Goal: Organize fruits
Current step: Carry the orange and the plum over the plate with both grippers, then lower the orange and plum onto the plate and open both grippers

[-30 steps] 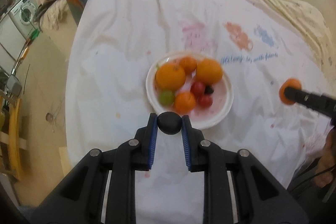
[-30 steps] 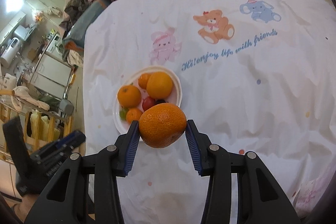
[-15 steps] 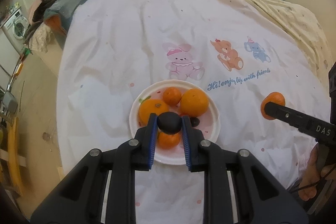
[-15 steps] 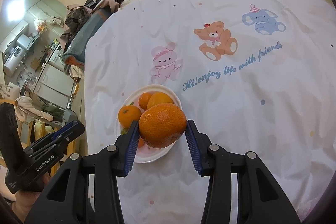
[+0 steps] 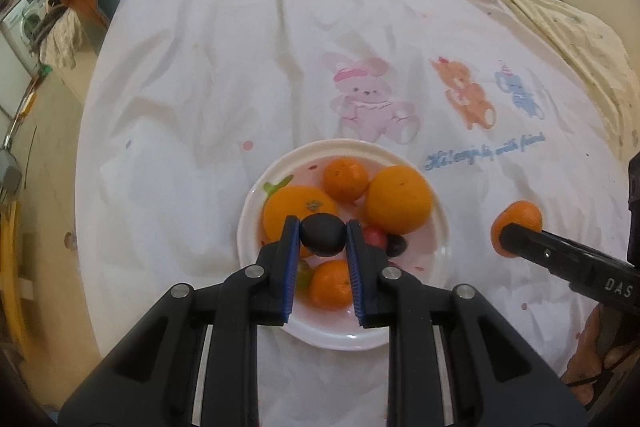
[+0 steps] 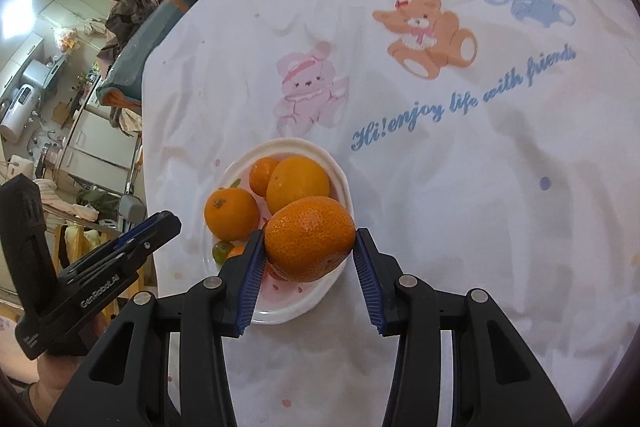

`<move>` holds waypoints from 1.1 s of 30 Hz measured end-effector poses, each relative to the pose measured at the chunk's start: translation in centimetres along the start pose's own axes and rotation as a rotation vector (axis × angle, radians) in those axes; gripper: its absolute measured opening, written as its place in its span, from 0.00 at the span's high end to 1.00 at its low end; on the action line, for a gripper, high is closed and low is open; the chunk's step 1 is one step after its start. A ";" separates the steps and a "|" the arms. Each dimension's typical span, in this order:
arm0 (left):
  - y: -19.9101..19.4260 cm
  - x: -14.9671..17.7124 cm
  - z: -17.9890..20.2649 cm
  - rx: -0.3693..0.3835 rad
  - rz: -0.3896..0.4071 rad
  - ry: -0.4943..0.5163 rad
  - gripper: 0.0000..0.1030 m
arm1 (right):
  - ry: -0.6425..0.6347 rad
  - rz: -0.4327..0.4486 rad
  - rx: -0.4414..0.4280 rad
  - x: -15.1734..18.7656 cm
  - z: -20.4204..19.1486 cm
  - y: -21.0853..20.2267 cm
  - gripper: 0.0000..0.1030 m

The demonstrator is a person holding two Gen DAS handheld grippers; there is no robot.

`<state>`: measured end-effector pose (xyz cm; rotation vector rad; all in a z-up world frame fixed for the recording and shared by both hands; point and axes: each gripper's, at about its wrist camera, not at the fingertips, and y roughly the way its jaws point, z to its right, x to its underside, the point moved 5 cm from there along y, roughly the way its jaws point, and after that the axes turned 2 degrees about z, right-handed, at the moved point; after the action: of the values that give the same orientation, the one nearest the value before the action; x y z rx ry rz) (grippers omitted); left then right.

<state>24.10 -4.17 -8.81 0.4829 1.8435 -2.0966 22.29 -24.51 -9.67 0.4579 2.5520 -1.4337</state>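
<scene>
A white plate (image 5: 248, 227) (image 6: 338, 171) on the bed sheet holds several oranges, a red fruit (image 5: 375, 235), a green one (image 6: 222, 250) and a dark one (image 5: 396, 246). My left gripper (image 5: 322, 231) hangs just above the plate, shut on a small dark round fruit (image 5: 322, 234). My right gripper (image 6: 309, 241) is shut on a mandarin (image 6: 310, 238) over the plate's near right rim. That same mandarin (image 5: 518, 221) shows in the left wrist view, to the right of the plate. The left gripper's body (image 6: 100, 267) appears at the left in the right wrist view.
The white sheet (image 5: 240, 67) carries printed cartoon animals (image 6: 428, 35) and blue lettering behind the plate. Piled clothes (image 6: 160, 3) lie at the bed's far left corner. The bed's left edge drops to a floor with a washing machine (image 5: 20, 23) and shelves (image 6: 92, 135).
Both grippers have come forward and down over the plate with their fruits still held. The plate now lies right under the fingertips in both views.
</scene>
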 end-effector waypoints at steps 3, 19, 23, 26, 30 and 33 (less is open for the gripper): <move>0.9 -0.3 -0.5 0.011 -0.010 -0.017 0.81 | 0.011 -0.023 -0.029 0.3 0.1 1.1 0.55; 4.9 0.5 1.9 0.122 -0.123 0.025 0.80 | 0.099 -0.118 -0.148 1.5 0.6 5.0 0.39; 4.8 0.6 1.7 0.154 -0.125 0.003 0.53 | 0.132 -0.057 -0.133 0.6 1.5 3.7 0.33; 4.4 0.7 1.9 0.156 -0.114 0.002 0.33 | 0.159 -0.043 -0.123 0.2 2.2 3.3 0.32; 3.4 0.1 1.4 0.155 -0.084 -0.020 0.31 | 0.154 -0.033 -0.117 -0.1 2.1 2.9 0.31; 2.0 -0.6 0.1 0.095 -0.018 -0.047 0.31 | 0.120 -0.007 -0.102 -0.3 1.6 2.2 0.19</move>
<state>25.54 -4.55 -10.27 0.4376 1.7354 -2.1959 23.38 -24.85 -12.19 0.5349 2.7080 -1.3072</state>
